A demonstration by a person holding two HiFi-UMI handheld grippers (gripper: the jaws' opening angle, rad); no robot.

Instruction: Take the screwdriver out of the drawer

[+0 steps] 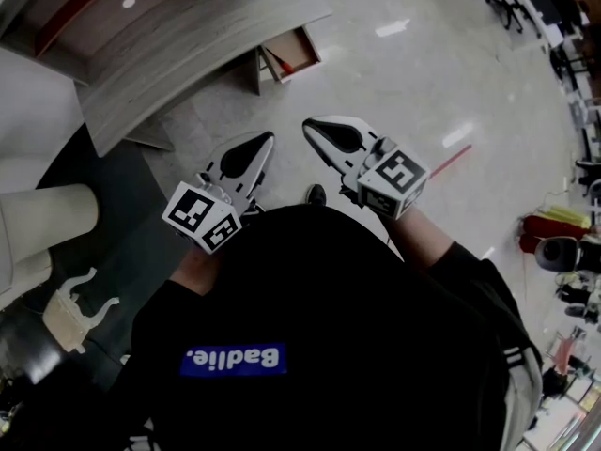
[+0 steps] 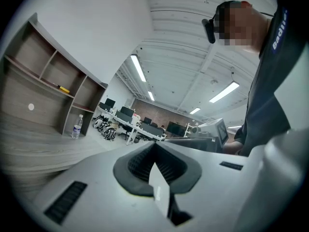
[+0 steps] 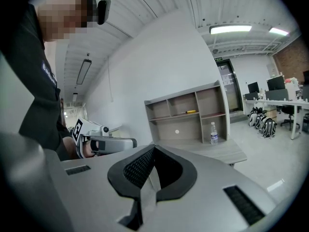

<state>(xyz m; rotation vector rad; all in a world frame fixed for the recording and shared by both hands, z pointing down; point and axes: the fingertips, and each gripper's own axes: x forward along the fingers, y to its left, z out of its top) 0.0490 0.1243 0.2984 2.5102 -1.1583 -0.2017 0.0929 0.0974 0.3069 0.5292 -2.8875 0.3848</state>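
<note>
A drawer (image 1: 299, 53) with a reddish bottom stands pulled out under the grey wooden desk (image 1: 178, 54), ahead of both grippers. A thin red thing (image 1: 281, 68) lies along its left edge; I cannot tell what it is. A yellow-handled tool (image 3: 190, 112) lies on the shelf unit (image 3: 186, 115) on the desk, also seen in the left gripper view as the yellow tool (image 2: 63, 88). My left gripper (image 1: 266, 139) and right gripper (image 1: 308, 125) are held side by side in front of the person's chest. Both are shut with nothing between the jaws, as the left gripper (image 2: 155, 144) and right gripper (image 3: 153, 148) show.
A water bottle (image 3: 213, 133) stands on the desk beside the shelf. A white seat (image 1: 42, 222) is at the left. A red stick (image 1: 449, 163) lies on the glossy floor to the right. Office desks with monitors (image 2: 140, 122) fill the far room.
</note>
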